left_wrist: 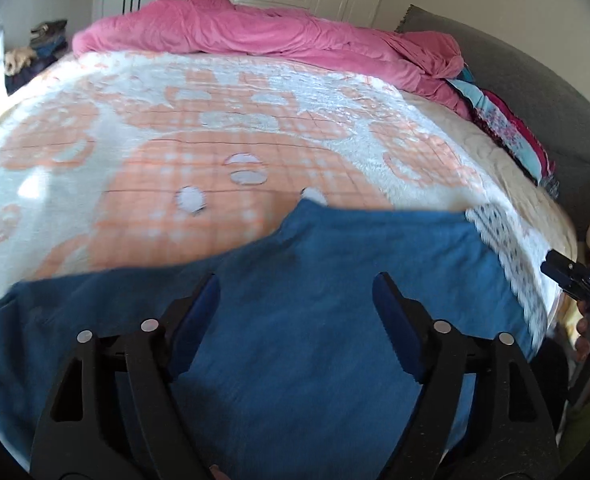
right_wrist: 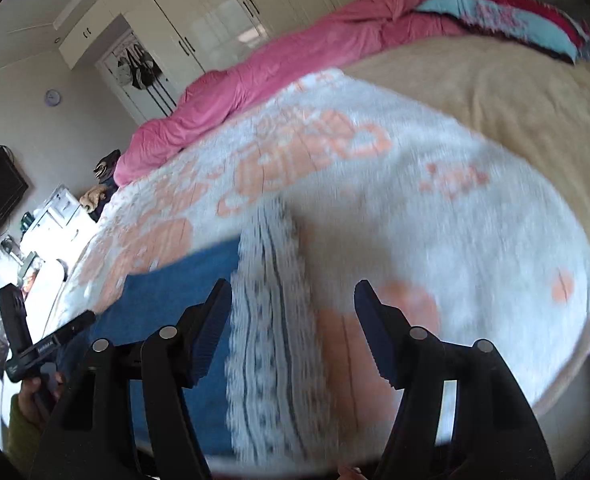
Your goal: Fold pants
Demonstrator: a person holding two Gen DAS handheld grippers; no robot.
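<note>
Left gripper (left_wrist: 295, 300): released, jaws spread wide with nothing between the blue pads; it hangs over the pants, tilted down toward the bed.
Right gripper (right_wrist: 293, 308): also released and empty, jaws apart over the patterned end of the garment and the blanket.
Pants (left_wrist: 315, 320): blue cloth lying flat on the bed, filling the left wrist view from 7 to 4 o'clock directly under the left claw; a white patterned band (right_wrist: 271, 320) edges it at 3 o'clock in that view.
Long axis: it appears to run side to side across the near edge of the bed, from the blue part under the left claw to the patterned band under the right; the frames are blurred, so this is a judgement.
Nearer hand: the left sits over the middle of the blue cloth; the right hangs above the band end.
Blanket (left_wrist: 135, 160): white and orange, beyond the pants toward 12 o'clock.
Pink duvet (left_wrist: 255, 36): bunched along the far edge of the bed.
Next move, judged: both claws free, so a fresh grasp on the cloth edges.
</note>
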